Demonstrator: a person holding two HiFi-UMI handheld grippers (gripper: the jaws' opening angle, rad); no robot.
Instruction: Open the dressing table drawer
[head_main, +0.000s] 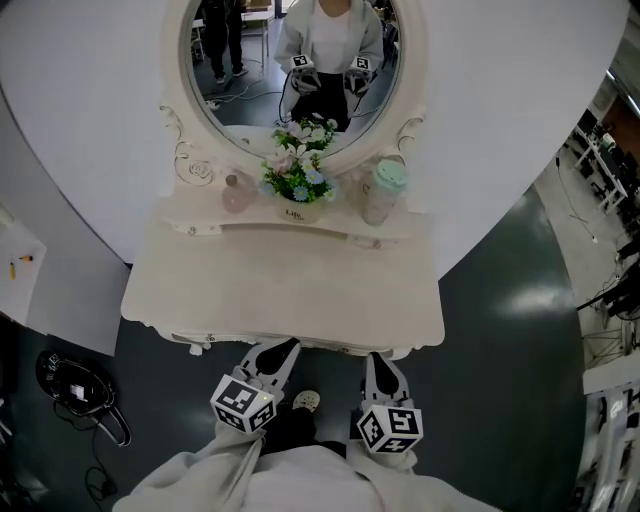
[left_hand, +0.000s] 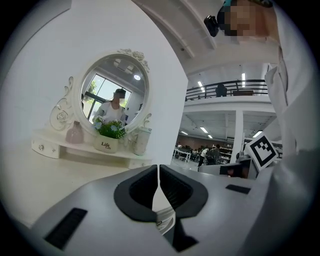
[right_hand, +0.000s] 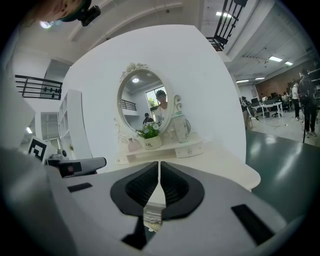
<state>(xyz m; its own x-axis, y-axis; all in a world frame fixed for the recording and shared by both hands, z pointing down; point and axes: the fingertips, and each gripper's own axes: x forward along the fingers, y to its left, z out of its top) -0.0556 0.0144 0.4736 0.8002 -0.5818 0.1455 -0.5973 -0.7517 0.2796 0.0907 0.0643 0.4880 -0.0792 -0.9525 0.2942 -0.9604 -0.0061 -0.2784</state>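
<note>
**Desk**: cream dressing table set against a white wall. An oval mirror stands at its far edge.

**Drawer**: sits under the near edge of the desk top. From above only a narrow strip of its front shows, and it does not stand out past the top.

**Left gripper**: just in front of the near edge, left of centre. Its jaws are pressed together with nothing between them.

**Right gripper**: just in front of the same edge, right of centre. Its jaws are likewise closed and empty. Whether either gripper tip touches the drawer front cannot be told.

**Other items:** a raised shelf runs along the far edge. On it stand a pink bottle on the left, a flower pot in the middle and a lidded cup on the right.
</note>
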